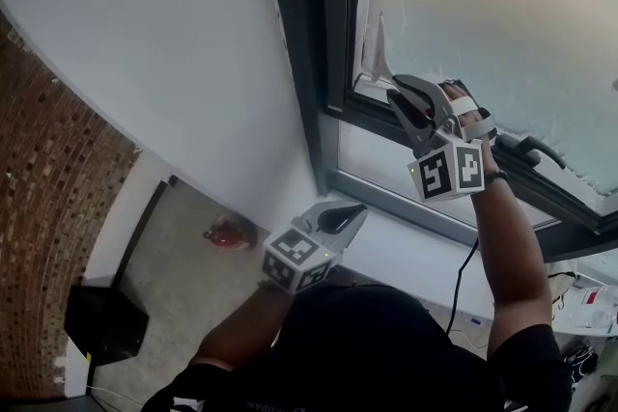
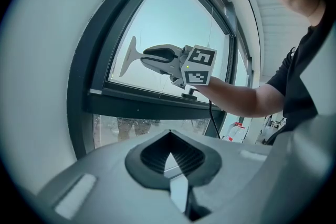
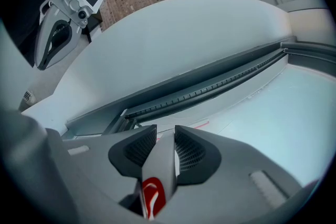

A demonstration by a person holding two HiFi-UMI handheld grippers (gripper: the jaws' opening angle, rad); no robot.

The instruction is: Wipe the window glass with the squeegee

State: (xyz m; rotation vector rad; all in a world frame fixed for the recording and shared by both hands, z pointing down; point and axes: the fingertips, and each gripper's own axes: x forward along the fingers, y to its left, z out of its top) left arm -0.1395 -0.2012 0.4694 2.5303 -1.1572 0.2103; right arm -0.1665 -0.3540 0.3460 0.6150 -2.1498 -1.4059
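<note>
brick wall: far left in the head view, well apart from the work.
left tongs: held low, below the window and left of the other hand; the two jaws are together and nothing is between them.
window frame: dark, it stands between the white wall and the pane.
squeegee: at the lower left corner of the upper pane, just beside the frame. its blade stands nearly up and down in the head view, and its grey handle runs back into the right tongs. the blade seems to touch the glass, but i cannot be sure.
right tongs: raised to the window, jaws clamped on the squeegee handle; in the right gripper view the handle sits between both ribbed pads.
window glass: almost all of the pane lies to the right of the blade and above it.
relation for the next move: the right hand is the one at the glass. as the blade is upright at the left edge, i judge that a stroke should go sideways to the right, across the blade's long axis, away from the frame.
</note>
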